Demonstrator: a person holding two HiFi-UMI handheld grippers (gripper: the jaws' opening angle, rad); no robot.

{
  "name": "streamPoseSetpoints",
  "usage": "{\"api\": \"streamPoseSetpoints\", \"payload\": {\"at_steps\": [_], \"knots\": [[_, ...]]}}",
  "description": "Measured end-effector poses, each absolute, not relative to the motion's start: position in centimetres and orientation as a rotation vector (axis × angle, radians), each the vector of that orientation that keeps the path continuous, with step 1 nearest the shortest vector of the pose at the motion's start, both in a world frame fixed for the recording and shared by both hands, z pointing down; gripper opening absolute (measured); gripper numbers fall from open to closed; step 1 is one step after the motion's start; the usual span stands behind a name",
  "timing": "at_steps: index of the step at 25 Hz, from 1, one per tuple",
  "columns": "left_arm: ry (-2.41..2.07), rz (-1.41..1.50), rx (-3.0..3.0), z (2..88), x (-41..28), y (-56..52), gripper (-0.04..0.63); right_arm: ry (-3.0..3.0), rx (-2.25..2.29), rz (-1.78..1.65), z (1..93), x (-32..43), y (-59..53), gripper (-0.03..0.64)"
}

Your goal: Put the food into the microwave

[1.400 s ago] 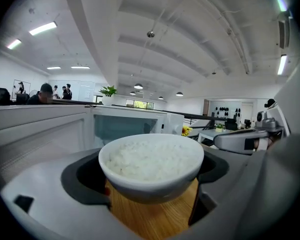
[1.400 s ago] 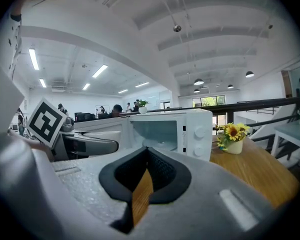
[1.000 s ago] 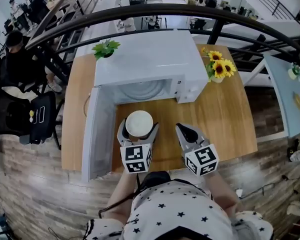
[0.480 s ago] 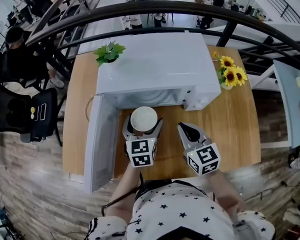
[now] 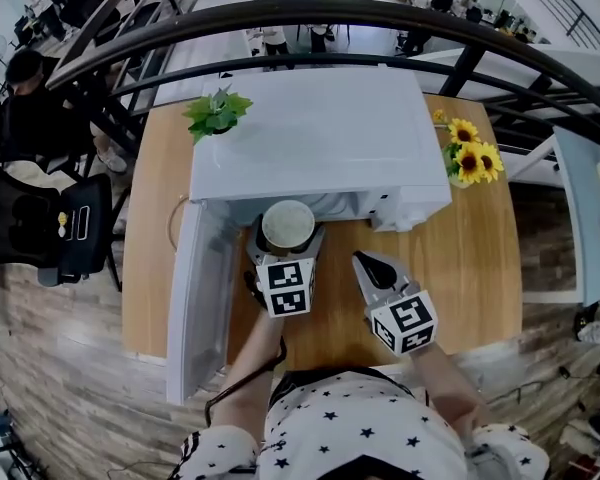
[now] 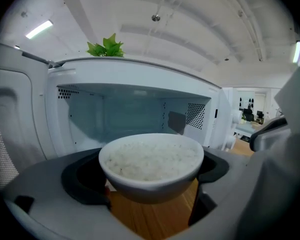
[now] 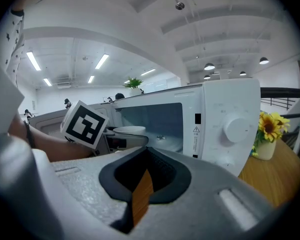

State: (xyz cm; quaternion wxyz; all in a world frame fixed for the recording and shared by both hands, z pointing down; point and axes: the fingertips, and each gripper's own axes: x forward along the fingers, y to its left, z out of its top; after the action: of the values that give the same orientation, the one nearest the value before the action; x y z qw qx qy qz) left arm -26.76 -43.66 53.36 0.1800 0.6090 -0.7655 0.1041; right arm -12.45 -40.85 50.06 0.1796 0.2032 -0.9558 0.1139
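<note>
my left gripper (image 5: 287, 240) clenches the bowl of rice (image 6: 151, 159) level, so nothing spills, just at the mouth of the open microwave (image 5: 310, 138). my right gripper (image 5: 368, 261) hangs closed and empty to the right, i think to keep the way free.

- The microwave (image 5: 310, 138) stands on the desk (image 5: 470, 248), its door (image 5: 195, 298) swung out to the left.
- A plant (image 5: 216, 113) sits behind its left corner, and sunflowers (image 5: 472, 160) to its right.
- The bowl of rice (image 6: 151, 159) sits at the oven's mouth, between the left claw's (image 5: 286, 240) jaws.
- The right claw (image 5: 365, 263) is over the desk, right of the left claw.
</note>
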Motion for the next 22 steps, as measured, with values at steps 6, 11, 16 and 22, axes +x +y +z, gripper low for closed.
{"api": "streamPoseSetpoints", "payload": {"at_steps": [6,11,16,22], "knots": [[-2.162,0.341,1.708,55.1,-27.7,-45.3,0.502,-2.688,0.569,0.329,50.7,-13.0,-41.5,0.006],[-2.141,0.401,1.689,56.8,-28.3,-46.1,0.502,-2.674,0.571,0.339,51.0,-13.2,-41.6,0.006],[-2.115,0.427,1.674,58.2,-28.7,-47.1,0.502,-2.661,0.571,0.346,51.6,-13.3,-41.7,0.006],[-2.105,0.437,1.682,58.6,-28.9,-48.4,0.502,-2.652,0.583,0.359,51.9,-13.0,-41.9,0.006]]}}
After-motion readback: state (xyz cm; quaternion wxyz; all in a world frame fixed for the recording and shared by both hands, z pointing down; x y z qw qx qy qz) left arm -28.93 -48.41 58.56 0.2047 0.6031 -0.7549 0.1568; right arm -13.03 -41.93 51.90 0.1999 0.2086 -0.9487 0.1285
